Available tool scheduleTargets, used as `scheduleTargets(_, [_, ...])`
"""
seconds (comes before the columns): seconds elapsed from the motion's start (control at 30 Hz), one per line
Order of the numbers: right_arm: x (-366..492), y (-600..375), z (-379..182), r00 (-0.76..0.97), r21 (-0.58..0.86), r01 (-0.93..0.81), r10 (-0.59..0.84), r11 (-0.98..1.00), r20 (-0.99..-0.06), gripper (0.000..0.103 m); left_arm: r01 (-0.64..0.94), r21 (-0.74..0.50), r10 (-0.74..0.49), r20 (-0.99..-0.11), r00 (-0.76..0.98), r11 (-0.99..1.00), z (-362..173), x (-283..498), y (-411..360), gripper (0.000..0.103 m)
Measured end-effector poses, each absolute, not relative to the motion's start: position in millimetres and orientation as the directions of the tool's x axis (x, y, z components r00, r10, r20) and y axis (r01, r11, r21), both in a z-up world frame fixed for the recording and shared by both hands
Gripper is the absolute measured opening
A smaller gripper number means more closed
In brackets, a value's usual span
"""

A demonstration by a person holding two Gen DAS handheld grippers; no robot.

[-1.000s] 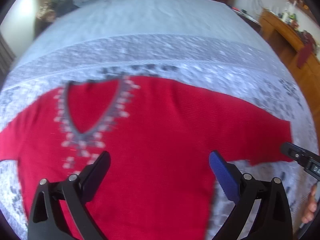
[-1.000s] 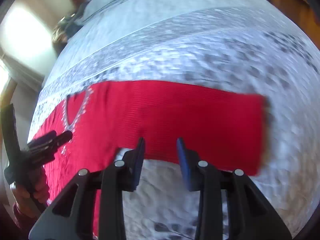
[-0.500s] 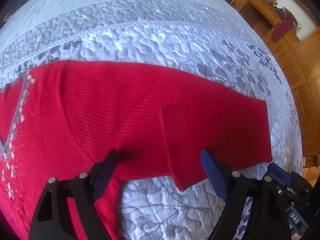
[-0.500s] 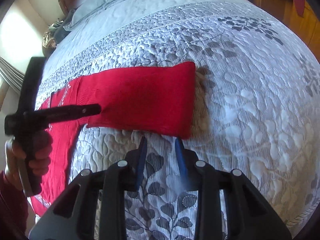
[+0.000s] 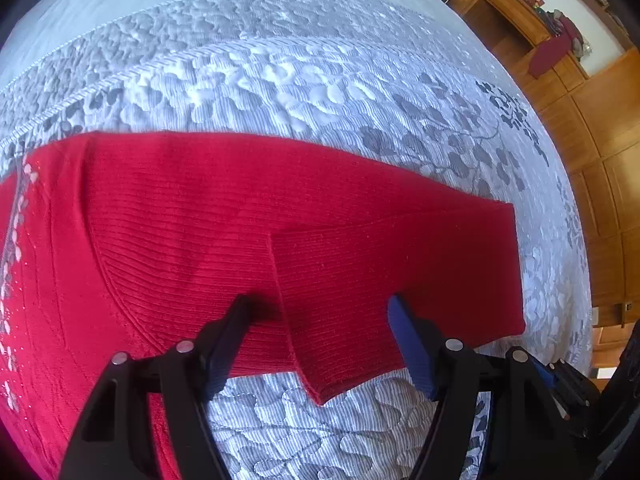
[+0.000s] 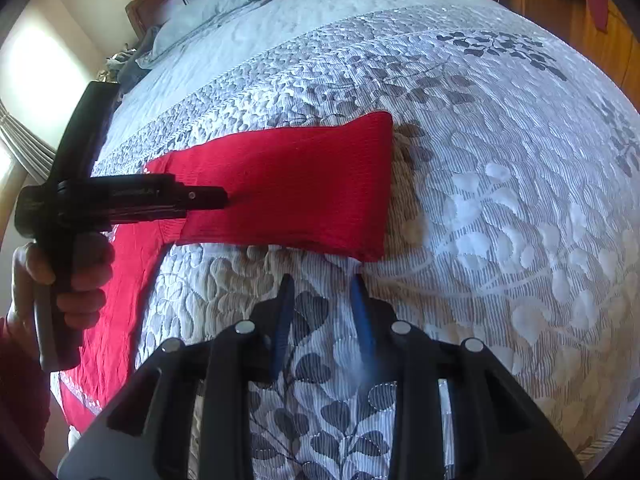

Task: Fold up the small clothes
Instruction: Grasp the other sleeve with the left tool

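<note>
Left gripper (image 5: 320,316): black two-finger tool with one blue pad, pointing steeply down over the sleeve; jaws stand fairly wide and have just been closing; the folded cuff end of the sleeve lies between them, pads not pressing on it.
Right gripper (image 6: 322,292): black frame with blue pads, jaws narrow and parted, nothing between them; tips sit just short of the near corner of the sleeve fold, over bare quilt.
Garment: red ribbed knit sweater (image 5: 168,216) lies flat on the bed, its neckline trim of pale beads at the left edge of the left wrist view.
Sleeve (image 6: 288,184): stretched out sideways from the body, its end doubled back on itself so the cuff (image 5: 316,312) lies on top, with the cuff edge hanging past the sleeve's near edge onto the quilt.
Surface: white-grey quilted bedspread with leaf pattern (image 6: 500,240), covering the whole bed.
Person: hand (image 6: 68,276) with a red cuff grips the left tool's handle, seen from the right wrist view.
Surroundings: blue-grey pillow (image 6: 208,4) at the headboard; wooden cabinets (image 5: 600,128) beside the bed.
</note>
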State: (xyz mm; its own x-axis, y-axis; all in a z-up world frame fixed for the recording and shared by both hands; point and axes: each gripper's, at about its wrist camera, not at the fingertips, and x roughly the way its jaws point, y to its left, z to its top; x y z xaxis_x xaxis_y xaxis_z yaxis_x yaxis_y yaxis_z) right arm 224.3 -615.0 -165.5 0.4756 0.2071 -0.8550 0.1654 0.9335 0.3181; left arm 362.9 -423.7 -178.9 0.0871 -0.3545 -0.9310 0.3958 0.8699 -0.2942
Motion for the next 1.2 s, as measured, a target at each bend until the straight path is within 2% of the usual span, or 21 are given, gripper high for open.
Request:
scheduleTargets(0.07, [223.7,-614.3,-165.3,0.476,0.307,0.160,0.199,0.938,-0.856,0.030,0.395,-0.302,-0.361,-0.929,0.084,0.868,-178.8,362.0,-424.1,0.069])
scheduleTargets(0.1, [223.8,-614.0,-165.3,0.477,0.300,0.159,0.193,0.941,-0.858,0.030,0.393,-0.313,-0.371,-0.925,0.079,0.865,-177.5,361.0,-425.0,0.060])
scheduleTargets(0.13, [223.8,-614.2,-165.7,0.476,0.295,0.158,0.189,0.942,-0.859,0.030,0.390,-0.321,-0.378,-0.923,0.078,0.863,-176.3,360.7,-425.6,0.045])
scheduleTargets(0.17, [224.0,-614.1,-166.5,0.476,0.294,0.159,0.188,0.942,-0.859,0.030,0.380,-0.325,-0.382,-0.920,0.083,0.866,-174.0,360.3,-425.7,0.040])
scheduleTargets(0.23, [224.9,-614.3,-168.1,0.474,0.302,0.162,0.194,0.940,-0.859,0.030,0.369,-0.365,-0.419,-0.905,0.073,0.855,-169.2,361.6,-426.8,0.016])
scheduleTargets(0.37, [224.5,-612.8,-168.4,0.473,0.305,0.164,0.196,0.938,-0.859,0.030,0.345,-0.358,-0.397,-0.916,0.049,0.868,-173.8,366.5,-435.4,0.013])
scheduleTargets(0.5, [221.8,-610.7,-164.6,0.477,0.293,0.157,0.187,0.943,-0.859,0.030,0.322,-0.388,-0.431,-0.899,0.074,0.864,-169.9,362.8,-431.7,0.007])
scheduleTargets(0.67, [215.3,-615.6,-157.8,0.487,0.301,0.178,0.182,0.937,-0.854,0.030,0.338,-0.392,-0.465,-0.869,0.171,0.856,-130.7,352.8,-402.6,0.006])
scheduleTargets(0.9, [213.6,-606.2,-148.4,0.497,0.314,0.172,0.194,0.934,-0.846,0.031,0.279,-0.329,-0.416,-0.835,0.360,0.902,-67.1,370.4,-294.7,0.006])
scheduleTargets(1.2, [244.7,-544.4,-145.9,0.465,0.294,0.069,0.230,0.953,-0.855,0.031,0.044,-0.206,-0.202,-0.859,0.470,0.978,-63.0,388.2,-115.2,0.006])
